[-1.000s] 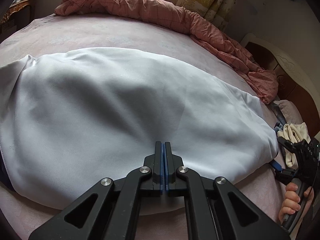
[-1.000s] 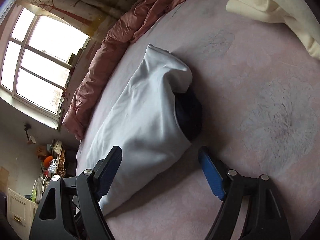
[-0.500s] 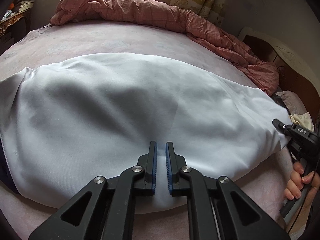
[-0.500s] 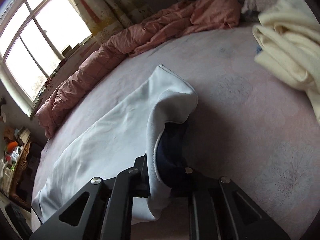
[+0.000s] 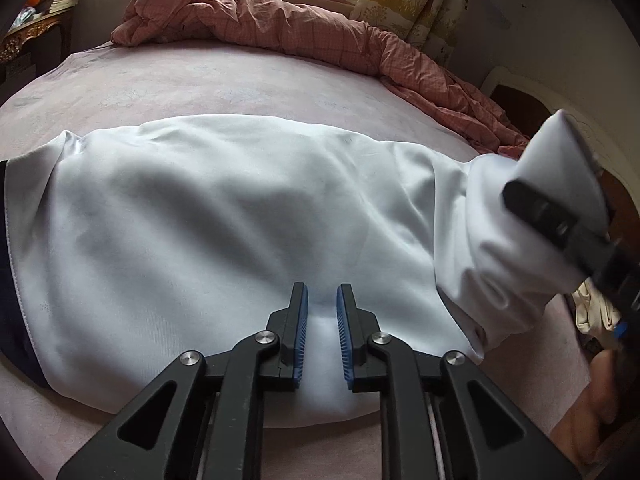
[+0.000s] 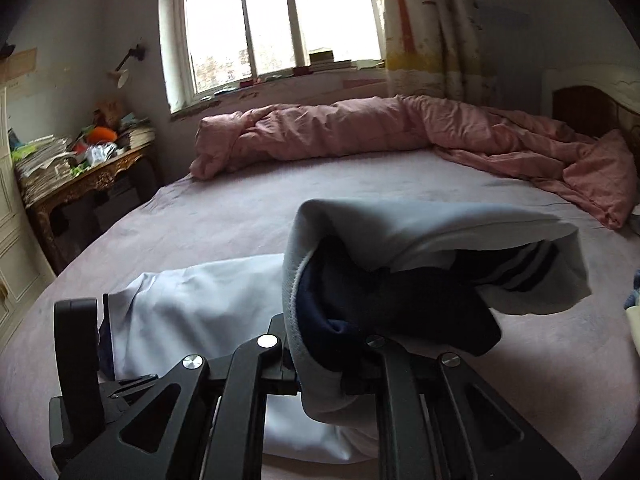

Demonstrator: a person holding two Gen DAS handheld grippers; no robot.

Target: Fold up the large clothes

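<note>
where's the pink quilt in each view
Left wrist: pink quilt runs along the bed's far edge, top centre, trailing down the right side.
Right wrist: the quilt lies across the middle, under the window.
Shared landmark: the patterned curtain above the quilt's right part.

A rumpled pink quilt lies along the far edge of the bed, below the window. A cluttered desk stands at left; a patterned curtain hangs upper right.
</note>
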